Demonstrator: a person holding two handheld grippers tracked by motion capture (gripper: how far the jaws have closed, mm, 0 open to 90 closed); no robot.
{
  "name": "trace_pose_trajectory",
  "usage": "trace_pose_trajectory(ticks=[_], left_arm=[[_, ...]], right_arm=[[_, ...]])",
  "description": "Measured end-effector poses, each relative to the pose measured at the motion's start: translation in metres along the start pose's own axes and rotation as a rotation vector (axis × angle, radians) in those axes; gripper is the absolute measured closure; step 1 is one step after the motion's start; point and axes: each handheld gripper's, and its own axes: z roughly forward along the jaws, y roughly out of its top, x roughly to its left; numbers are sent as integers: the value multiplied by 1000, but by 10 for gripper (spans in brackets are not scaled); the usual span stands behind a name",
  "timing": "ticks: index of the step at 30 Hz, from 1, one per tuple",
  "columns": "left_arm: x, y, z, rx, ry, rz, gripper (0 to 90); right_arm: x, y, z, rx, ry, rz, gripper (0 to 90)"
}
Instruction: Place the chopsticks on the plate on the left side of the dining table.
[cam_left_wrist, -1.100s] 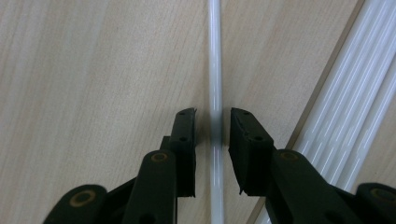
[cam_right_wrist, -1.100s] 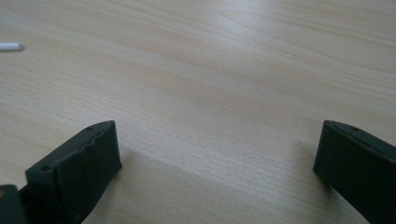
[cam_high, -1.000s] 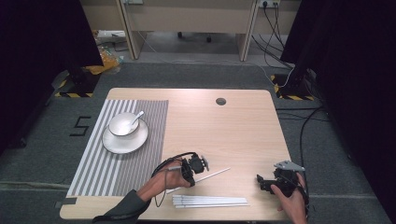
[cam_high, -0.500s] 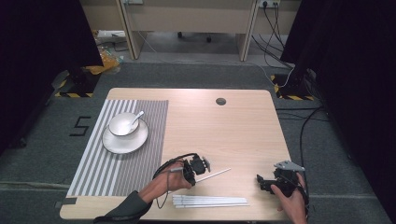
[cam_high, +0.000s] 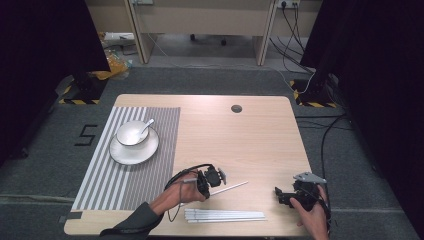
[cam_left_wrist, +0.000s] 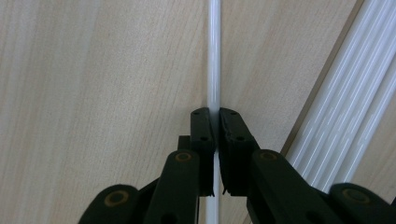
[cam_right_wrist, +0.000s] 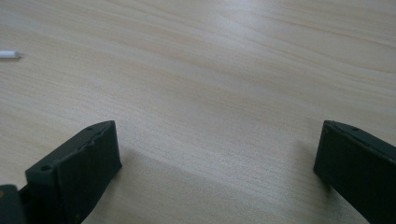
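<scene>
Left hand-held gripper (cam_left_wrist: 214, 154) clamped tight on thin white stick (cam_left_wrist: 214, 56), right hand-held gripper (cam_right_wrist: 217, 158) wide open, empty; end-grip could let stick pivot or slip when lifted off table (cam_high: 260, 140).

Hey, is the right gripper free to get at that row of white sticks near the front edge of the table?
Probably yes. The right gripper is open with nothing between its fingers, and bare table lies between it and the white sticks. The left gripper is further back.

A lab-like recording room: black curtains (cam_high: 45, 45), taped floor markings (cam_high: 87, 135), loose cables (cam_high: 320, 95), lone table (cam_high: 260, 140).
</scene>
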Motion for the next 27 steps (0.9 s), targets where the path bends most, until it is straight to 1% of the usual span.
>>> trace_pose_trajectory(ticks=[2, 5, 8, 11, 14, 16, 17, 18, 22, 25, 27], left_arm=[[0, -1, 0, -8, -6, 2, 845], [2, -4, -4, -13, -4, 5, 844], [6, -8, -12, -31, 9, 5, 845], [9, -13, -22, -45, 12, -4, 845], [15, -19, -31, -53, 32, -12, 845], [19, -26, -37, -60, 36, -23, 844], [21, -30, -40, -66, 46, -29, 844], [24, -34, -42, -62, 48, -35, 844], [34, -52, -48, -65, 65, -63, 845], [40, -65, -52, -75, 70, -85, 844], [43, -72, -55, -78, 71, -92, 844]], right_arm=[[0, 0, 0, 0, 0, 0, 4], [0, 0, 0, 0, 0, 0, 4], [0, 0, 0, 0, 0, 0, 4], [0, 0, 0, 0, 0, 0, 4], [0, 0, 0, -1, 0, 0, 4], [0, 0, 0, -1, 0, 0, 4], [0, 0, 0, -1, 0, 0, 4], [0, 0, 0, 0, 0, 0, 4], [0, 0, 0, -1, 0, 0, 4], [0, 0, 0, -1, 0, 0, 4], [0, 0, 0, -1, 0, -1, 4]])
